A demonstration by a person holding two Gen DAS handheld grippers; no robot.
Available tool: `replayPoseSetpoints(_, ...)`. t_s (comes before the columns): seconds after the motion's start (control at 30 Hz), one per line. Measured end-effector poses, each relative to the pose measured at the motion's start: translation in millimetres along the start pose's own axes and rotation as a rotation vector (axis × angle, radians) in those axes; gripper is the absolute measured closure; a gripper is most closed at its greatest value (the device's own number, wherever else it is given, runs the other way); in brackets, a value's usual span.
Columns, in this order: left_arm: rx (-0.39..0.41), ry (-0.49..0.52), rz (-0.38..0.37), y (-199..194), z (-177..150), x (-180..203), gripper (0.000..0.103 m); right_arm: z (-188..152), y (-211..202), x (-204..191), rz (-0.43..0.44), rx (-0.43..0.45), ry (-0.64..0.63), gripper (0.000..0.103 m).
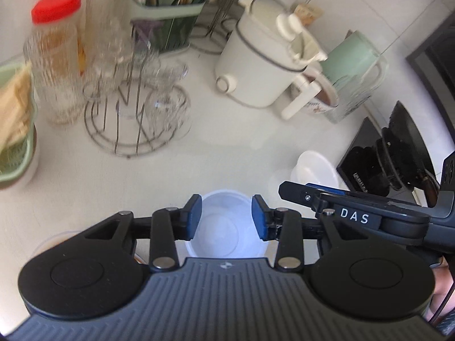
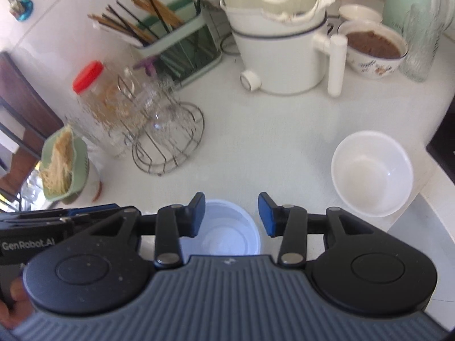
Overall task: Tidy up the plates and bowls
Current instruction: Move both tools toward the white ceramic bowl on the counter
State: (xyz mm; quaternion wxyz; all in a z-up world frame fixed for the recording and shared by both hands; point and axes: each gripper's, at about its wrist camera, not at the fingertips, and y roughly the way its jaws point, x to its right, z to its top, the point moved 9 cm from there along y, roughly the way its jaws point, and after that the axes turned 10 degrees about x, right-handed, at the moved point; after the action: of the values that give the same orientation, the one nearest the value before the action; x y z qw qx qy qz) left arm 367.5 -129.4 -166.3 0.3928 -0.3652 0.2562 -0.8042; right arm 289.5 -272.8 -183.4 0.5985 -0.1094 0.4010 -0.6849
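Note:
My left gripper (image 1: 227,216) hangs open over a small white bowl (image 1: 227,227) on the white counter. Its blue pads (image 1: 194,216) stand apart on either side, not touching the bowl. In the right wrist view my right gripper (image 2: 231,213) is open above the same small bowl (image 2: 230,227), and its pads (image 2: 268,216) are also clear of it. A larger empty white bowl (image 2: 372,173) sits upright on the counter to the right, partly seen in the left view (image 1: 315,167) behind the right gripper's arm. The two grippers are side by side, close together.
At the back stand a wire rack of glasses (image 2: 167,130), a red-lidded jar (image 2: 93,91), a chopstick holder (image 2: 176,42), a white lidded pot (image 2: 281,42), a bowl of brown food (image 2: 372,48) and a green jug (image 1: 352,71). A green colander (image 2: 62,167) sits left; a dark stove edge (image 2: 443,136) lies right.

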Motion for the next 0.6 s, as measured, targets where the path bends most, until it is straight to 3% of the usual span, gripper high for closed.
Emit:
replayPoseSetpoints(0.33,0.072,0.069,-0.011,-33,14,17,0.059,27,-43,-5,-0.013,0.156,-0.026,0.059)
replayPoseSetpoints(0.6,0.055,0.099,-0.017,-27,15,32,0.059,32,-53,1,-0.047,0.218,-0.055,0.059)
